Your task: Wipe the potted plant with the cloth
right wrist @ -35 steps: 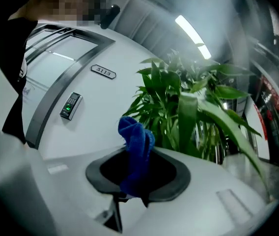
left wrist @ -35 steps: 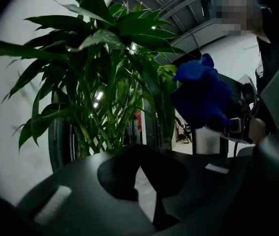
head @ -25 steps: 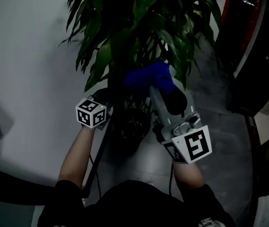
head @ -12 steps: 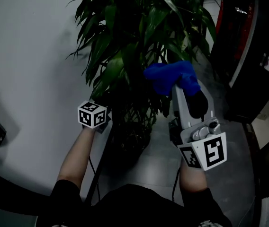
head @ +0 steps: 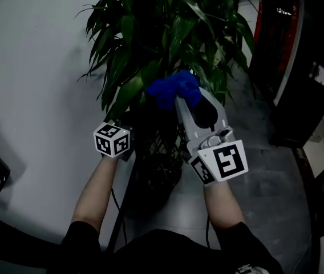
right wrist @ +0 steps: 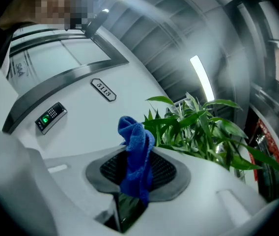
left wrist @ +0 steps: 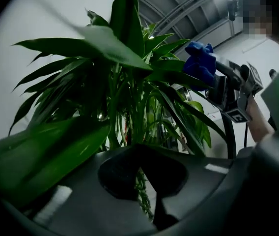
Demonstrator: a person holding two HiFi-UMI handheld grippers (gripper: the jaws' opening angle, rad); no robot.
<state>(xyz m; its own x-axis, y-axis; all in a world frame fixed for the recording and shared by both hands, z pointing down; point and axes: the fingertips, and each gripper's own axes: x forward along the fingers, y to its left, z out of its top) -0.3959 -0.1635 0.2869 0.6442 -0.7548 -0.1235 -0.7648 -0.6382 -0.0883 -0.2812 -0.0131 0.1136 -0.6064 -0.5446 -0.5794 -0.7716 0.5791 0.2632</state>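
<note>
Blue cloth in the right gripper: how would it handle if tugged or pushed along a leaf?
Likely floppy: the blue cloth slumps in folds from the shut right gripper. Probably light, since one pinch holds it bunched. Its fuzzy pile looks grippy, not slippery.

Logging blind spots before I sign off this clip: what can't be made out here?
Pot: head view, a dark shape under the leaves; rim and soil lost.
Where the cloth meets the plant: head view, cloth covers the contact.
Plant's top: cut by head view's upper edge.
Door plate print: right gripper view, too small.
</note>
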